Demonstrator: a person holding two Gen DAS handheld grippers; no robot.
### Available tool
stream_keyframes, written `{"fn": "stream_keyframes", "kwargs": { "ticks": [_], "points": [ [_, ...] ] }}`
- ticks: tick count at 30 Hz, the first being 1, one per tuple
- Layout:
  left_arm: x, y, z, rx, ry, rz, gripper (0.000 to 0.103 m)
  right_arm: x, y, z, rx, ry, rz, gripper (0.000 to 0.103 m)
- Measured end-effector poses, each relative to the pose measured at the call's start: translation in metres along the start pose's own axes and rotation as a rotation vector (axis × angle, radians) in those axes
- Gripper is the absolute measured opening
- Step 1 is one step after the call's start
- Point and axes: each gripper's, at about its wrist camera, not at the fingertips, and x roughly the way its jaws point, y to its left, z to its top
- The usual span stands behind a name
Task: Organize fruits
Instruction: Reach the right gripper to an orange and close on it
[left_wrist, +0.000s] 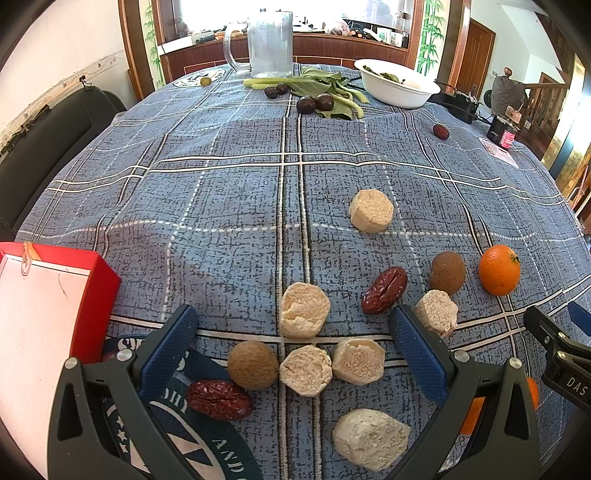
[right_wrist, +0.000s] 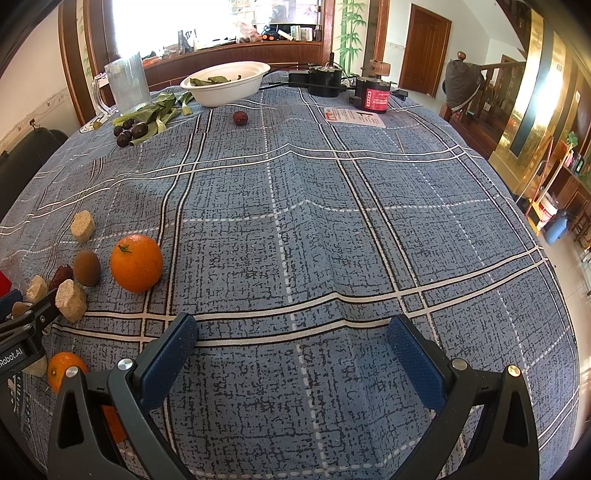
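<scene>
We see the blue checked tablecloth (right_wrist: 332, 229) lying bare across most of the right wrist view, open room all the way to the far white bowl (right_wrist: 229, 83) and the glass mug (right_wrist: 127, 83). At the left edge of the left wrist view a red box (left_wrist: 48, 306) crowds in beside the left gripper (left_wrist: 293, 332), and a black seat sits past the table's left edge.

Our left gripper has its jaws spread wide and holds nothing. Between its fingers lie three pale cut chunks (left_wrist: 304, 310), a brown round fruit (left_wrist: 253, 364) and, nearer the left finger, a wrinkled red date (left_wrist: 218, 398); another pale chunk (left_wrist: 369, 439) lies closer to the camera. Just beyond the right finger sit a second date (left_wrist: 384, 290), another brown fruit (left_wrist: 447, 273) and an orange (left_wrist: 499, 269) (a second orange peeks out behind the gripper frame).

Our right gripper (right_wrist: 293, 332) is likewise spread wide and empty, with only cloth between its fingers; the orange (right_wrist: 136, 263) lies well off to its left.
</scene>
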Motion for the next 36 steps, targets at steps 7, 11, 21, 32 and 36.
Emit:
{"fn": "stream_keyframes", "kwargs": {
  "ticks": [7,11,21,32,36],
  "points": [
    [0.0,0.0,0.0,0.0,0.0,0.0,0.103,0.0,-0.002,0.0,0.001,0.0,0.001,0.103],
    [0.0,0.0,0.0,0.0,0.0,0.0,0.103,-0.001,-0.001,0.0,0.001,0.0,0.001,0.103],
    [-0.084,0.006,-0.016,0.046,-0.242,0.121,0.103,-0.051,-0.014,-0.004,0.003,-0.219,0.124,0.1],
    [-0.113,0.0,-0.029,0.062,-0.257,0.175,0.103,-0.084,0.016,-0.022,-0.192,-0.277,0.314,0.088],
    [-0.111,0.003,-0.029,0.049,-0.242,0.184,0.103,-0.081,0.016,-0.024,-0.216,-0.238,0.326,0.078]
  ]
}}
